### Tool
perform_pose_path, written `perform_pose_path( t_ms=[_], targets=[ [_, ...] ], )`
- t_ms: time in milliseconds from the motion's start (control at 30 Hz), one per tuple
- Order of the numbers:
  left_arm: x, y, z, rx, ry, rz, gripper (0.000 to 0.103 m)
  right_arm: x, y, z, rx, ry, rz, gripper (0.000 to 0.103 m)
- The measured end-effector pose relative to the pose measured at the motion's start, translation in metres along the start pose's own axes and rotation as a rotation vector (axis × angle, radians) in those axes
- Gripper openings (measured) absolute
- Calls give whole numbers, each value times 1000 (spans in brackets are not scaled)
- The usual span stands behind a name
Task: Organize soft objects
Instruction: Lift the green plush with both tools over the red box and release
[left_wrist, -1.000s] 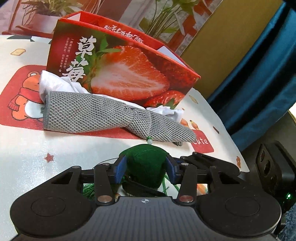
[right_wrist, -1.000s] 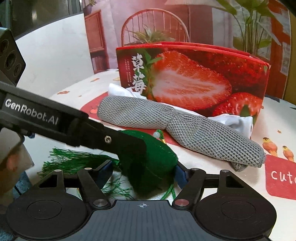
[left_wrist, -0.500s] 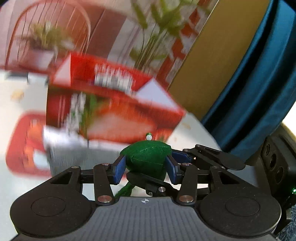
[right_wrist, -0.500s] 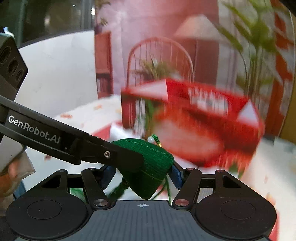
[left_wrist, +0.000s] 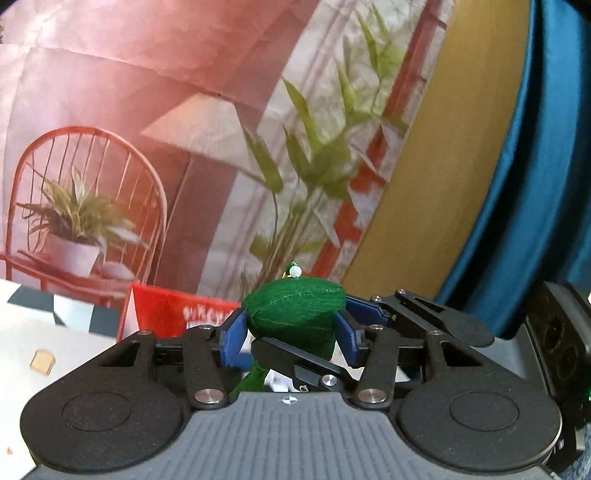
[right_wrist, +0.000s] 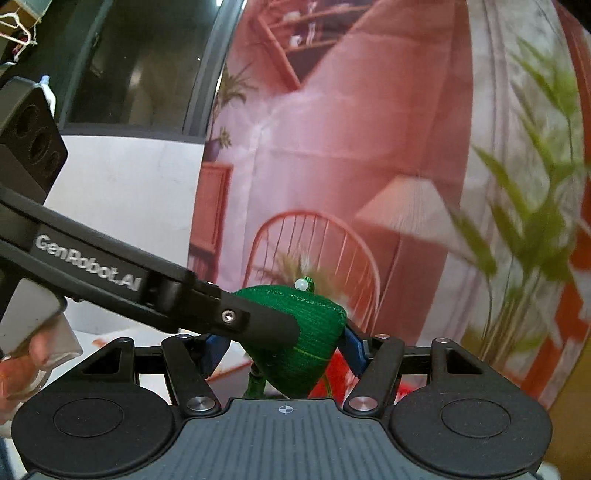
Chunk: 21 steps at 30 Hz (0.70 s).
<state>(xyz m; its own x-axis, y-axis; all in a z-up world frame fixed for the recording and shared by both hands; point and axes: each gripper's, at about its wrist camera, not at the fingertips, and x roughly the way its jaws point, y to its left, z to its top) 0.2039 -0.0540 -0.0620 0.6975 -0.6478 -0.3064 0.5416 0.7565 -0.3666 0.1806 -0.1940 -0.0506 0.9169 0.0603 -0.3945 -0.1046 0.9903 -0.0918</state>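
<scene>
Above the red box at the tabletop's far edge, left gripper and right gripper both clamp the green pouch, the left one's jaws having just eased wider.

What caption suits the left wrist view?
Both grippers clamp a green pouch above the red box.

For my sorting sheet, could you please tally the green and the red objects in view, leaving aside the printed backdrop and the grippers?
Green: 1, the pouch
Red: 1, the box
Total: 2
</scene>
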Motion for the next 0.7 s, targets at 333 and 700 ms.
perform_pose_path(
  t_ms=[333,700],
  targets=[
    [45,18,15,-7,53,22,54,50,-33,10,35,39,5,61],
    [110,51,-2,-57,173,36,54,98,-55,-41,120,158,-4,61]
  ],
)
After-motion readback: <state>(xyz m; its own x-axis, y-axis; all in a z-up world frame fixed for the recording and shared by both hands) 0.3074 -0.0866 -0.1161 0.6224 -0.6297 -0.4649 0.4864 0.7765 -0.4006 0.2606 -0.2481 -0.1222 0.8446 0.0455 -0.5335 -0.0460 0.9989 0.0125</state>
